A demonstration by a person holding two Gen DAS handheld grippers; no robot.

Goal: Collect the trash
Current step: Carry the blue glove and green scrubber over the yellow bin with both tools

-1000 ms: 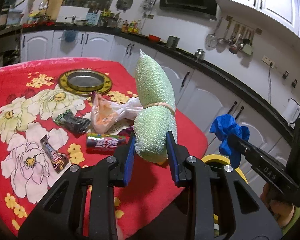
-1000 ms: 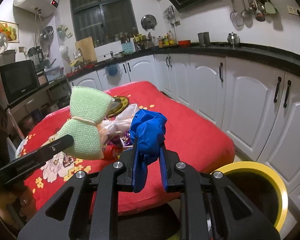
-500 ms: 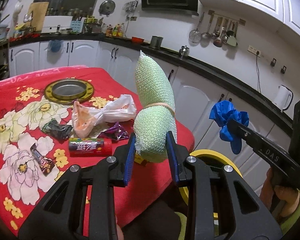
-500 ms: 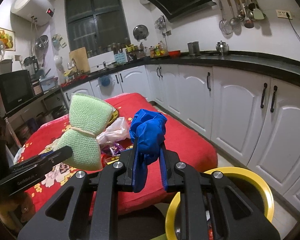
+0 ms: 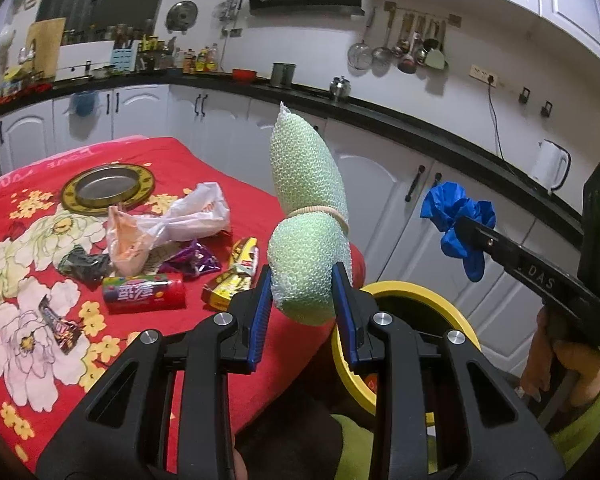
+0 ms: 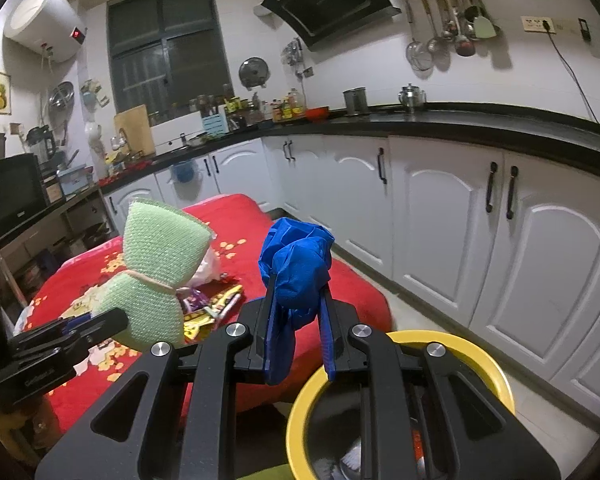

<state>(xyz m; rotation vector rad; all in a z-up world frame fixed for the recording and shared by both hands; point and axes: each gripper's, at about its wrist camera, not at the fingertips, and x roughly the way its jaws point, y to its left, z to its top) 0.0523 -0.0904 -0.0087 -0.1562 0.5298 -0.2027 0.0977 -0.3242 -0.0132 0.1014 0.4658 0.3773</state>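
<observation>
My left gripper point(image 5: 302, 300) is shut on a green mesh sponge point(image 5: 306, 216) tied at its waist with a band; the sponge stands upright above the table's right edge. That sponge point(image 6: 156, 276) shows at the left of the right wrist view too. My right gripper point(image 6: 296, 316) is shut on a crumpled blue glove point(image 6: 296, 268), also seen as the blue glove point(image 5: 456, 216) in the left wrist view. A yellow-rimmed bin point(image 6: 396, 340) sits on the floor just below and right of both grippers; the bin point(image 5: 416, 292) is partly hidden behind my left fingers.
On the red flowered tablecloth point(image 5: 28, 320) lie a white plastic bag point(image 5: 168, 224), a red tube point(image 5: 144, 294), a yellow wrapper point(image 5: 236, 276), a purple wrapper point(image 5: 192, 262), dark wrappers point(image 5: 82, 266) and a round metal dish point(image 5: 108, 188). White cabinets point(image 6: 440, 216) line the right.
Both grippers have drifted right, away from the table, keeping their loads. The yellow bin has come further into view beneath them and the table trash has slid left.
</observation>
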